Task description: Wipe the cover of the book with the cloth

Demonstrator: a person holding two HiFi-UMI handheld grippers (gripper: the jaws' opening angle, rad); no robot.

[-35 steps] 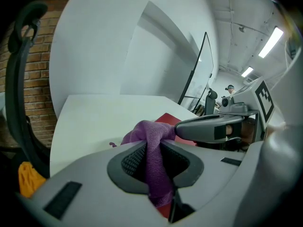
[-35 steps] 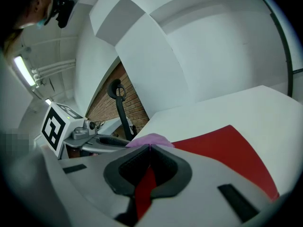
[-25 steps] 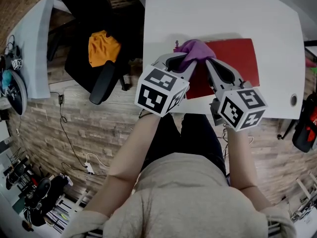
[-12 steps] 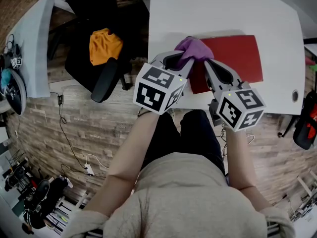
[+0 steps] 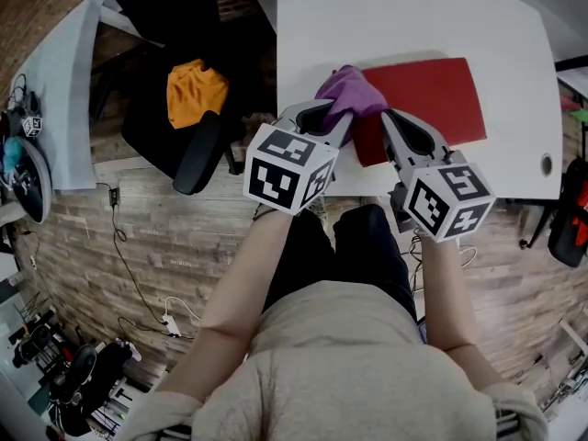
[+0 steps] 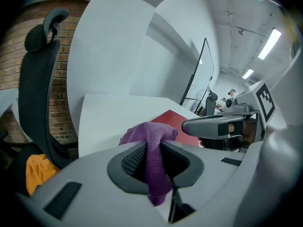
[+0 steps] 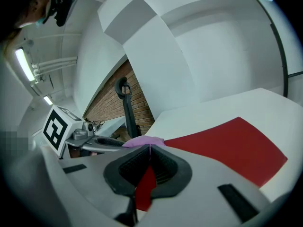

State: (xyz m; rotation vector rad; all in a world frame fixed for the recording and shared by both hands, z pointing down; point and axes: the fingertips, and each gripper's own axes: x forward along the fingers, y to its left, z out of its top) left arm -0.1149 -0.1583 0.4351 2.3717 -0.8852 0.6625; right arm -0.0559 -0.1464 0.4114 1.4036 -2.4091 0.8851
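A red book (image 5: 427,99) lies flat on the white table (image 5: 413,16), near its front edge. My left gripper (image 5: 338,122) is shut on a purple cloth (image 5: 347,92), which bunches out past the jaws at the book's left edge. In the left gripper view the cloth (image 6: 150,135) is pinched between the pads, with the book (image 6: 173,118) just beyond. My right gripper (image 5: 388,118) is shut, nothing between its jaws, with its tips over the book's near-left part. The right gripper view shows the book (image 7: 227,145) ahead and the cloth (image 7: 142,141) to the left.
A black office chair (image 5: 179,108) with an orange cloth (image 5: 195,85) on its seat stands left of the table. A round cable hole (image 5: 547,163) sits near the table's right front corner. A black and red object (image 5: 571,219) is at the right, and cables trail over the floor.
My left gripper has drawn the purple cloth a little to the left, toward the book's left edge. The right gripper has stayed by the book's near-left part.
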